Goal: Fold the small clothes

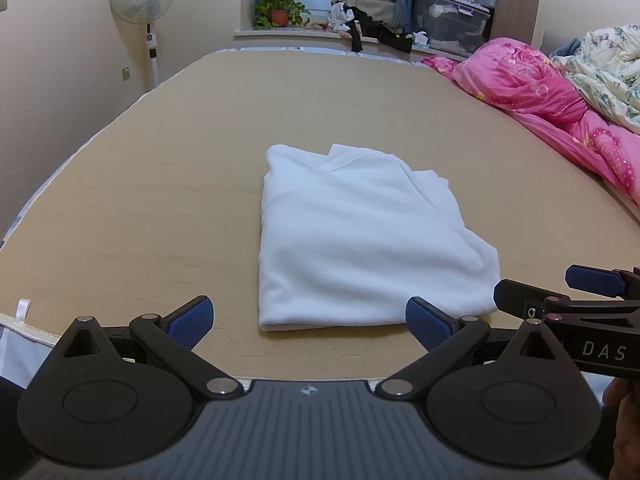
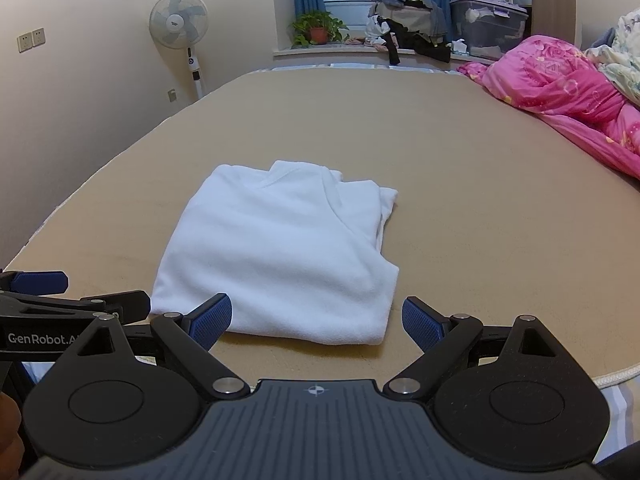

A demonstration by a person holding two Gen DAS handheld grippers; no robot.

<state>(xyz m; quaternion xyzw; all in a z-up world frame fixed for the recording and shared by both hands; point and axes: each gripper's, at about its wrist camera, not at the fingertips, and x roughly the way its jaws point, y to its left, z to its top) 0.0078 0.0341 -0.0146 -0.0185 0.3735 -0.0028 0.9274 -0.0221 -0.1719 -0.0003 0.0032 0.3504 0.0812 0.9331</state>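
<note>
Garment: the white, soft knit top folded into a rough rectangle (image 1: 360, 236) lies flat on the bed, near my edge of it, with its neckline end pointing away from me and a narrower layer stepping out along its right side.
Step in hand: I judge the sideways folds are done and the piece now waits for a last fold, or for nothing more than tidying; neither tool touches it.
My left gripper (image 1: 310, 322): spread wide and empty, held just short of the garment's near hem.
My right gripper (image 2: 316, 320): also spread and empty, its fingers framing the near hem, the left blue pad (image 2: 210, 320) overlapping the cloth's edge in view; I cannot tell if it touches.
Next move: I expect to pinch both near corners and carry the hem up toward the neckline, keeping the layers together so the right-side step does not slide out.
Surface: a tan quilted mattress cover (image 1: 160, 200), bare around the garment.
Room: a crumpled pink quilt (image 1: 540, 92) far right, a white pedestal fan (image 1: 142, 0) by the wall, a potted green plant (image 1: 280, 10) and a heap of dark clothes (image 1: 368, 12) on the sill.
</note>
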